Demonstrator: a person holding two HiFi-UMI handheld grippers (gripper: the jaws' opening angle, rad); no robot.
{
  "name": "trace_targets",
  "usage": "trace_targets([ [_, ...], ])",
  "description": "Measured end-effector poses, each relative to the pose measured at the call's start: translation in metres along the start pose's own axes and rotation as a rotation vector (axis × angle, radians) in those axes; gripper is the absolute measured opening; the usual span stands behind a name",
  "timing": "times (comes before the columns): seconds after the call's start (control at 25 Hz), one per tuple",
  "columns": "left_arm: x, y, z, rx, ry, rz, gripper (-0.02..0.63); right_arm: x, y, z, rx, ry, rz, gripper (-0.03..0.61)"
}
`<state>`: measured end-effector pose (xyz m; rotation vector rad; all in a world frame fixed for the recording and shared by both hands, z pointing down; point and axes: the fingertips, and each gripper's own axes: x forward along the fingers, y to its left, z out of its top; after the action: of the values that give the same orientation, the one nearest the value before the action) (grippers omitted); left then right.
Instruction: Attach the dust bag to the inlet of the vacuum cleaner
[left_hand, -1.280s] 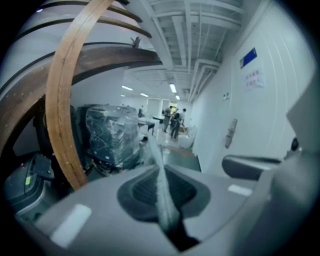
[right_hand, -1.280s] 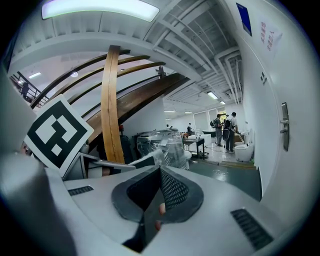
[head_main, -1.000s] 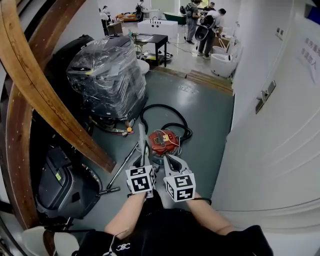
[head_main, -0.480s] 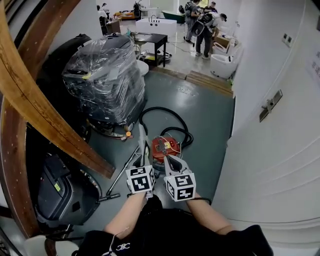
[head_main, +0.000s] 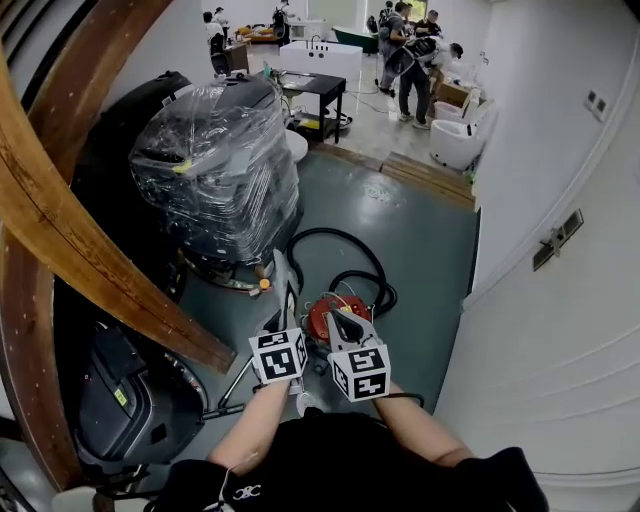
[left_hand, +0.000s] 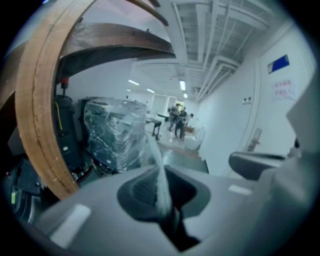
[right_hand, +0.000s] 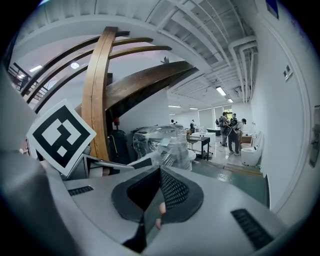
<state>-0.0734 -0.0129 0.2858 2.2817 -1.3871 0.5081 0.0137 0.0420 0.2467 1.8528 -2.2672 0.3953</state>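
Observation:
The red vacuum cleaner (head_main: 322, 308) sits on the grey floor with its black hose (head_main: 345, 250) looped behind it. My left gripper (head_main: 290, 315) is shut on a thin pale dust bag (head_main: 281, 272), which stands edge-on above the jaws just left of the vacuum. In the left gripper view the bag (left_hand: 156, 160) rises as a narrow sheet out of the closed left gripper (left_hand: 164, 192). My right gripper (head_main: 342, 322) hangs over the vacuum's top, shut with nothing visible in it. In the right gripper view the right gripper (right_hand: 159, 192) shows its jaws together.
A large plastic-wrapped machine (head_main: 220, 170) stands left of the hose. A curved wooden beam (head_main: 90, 250) crosses the left side above a black machine (head_main: 120, 390). A metal wand (head_main: 240, 365) lies on the floor. A white wall (head_main: 560, 330) bounds the right. People stand far back (head_main: 405, 50).
Both grippers have advanced together with the bag. The vacuum now lies right under their tips instead of ahead of them. The jaws are as they were.

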Motion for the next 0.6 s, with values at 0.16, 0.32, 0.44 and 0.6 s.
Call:
trace_targets([
  [0.16, 0.025, 0.011, 0.019, -0.002, -0.007, -0.009, 0.020, 0.027, -0.012, 0.011, -0.004, 0.007, -0.017, -0.002],
  [0.32, 0.042, 0.020, 0.039, 0.001, -0.019, -0.015, 0.020, 0.052, -0.016, 0.025, 0.013, 0.005, -0.018, -0.002],
  [0.44, 0.053, 0.031, 0.047, -0.002, -0.019, -0.013, 0.020, 0.072, -0.013, 0.030, 0.006, 0.005, -0.006, -0.002],
  [0.6, 0.066, 0.045, 0.047, -0.009, 0.001, -0.008, 0.020, 0.095, -0.007, 0.026, 0.013, 0.024, 0.014, -0.002],
])
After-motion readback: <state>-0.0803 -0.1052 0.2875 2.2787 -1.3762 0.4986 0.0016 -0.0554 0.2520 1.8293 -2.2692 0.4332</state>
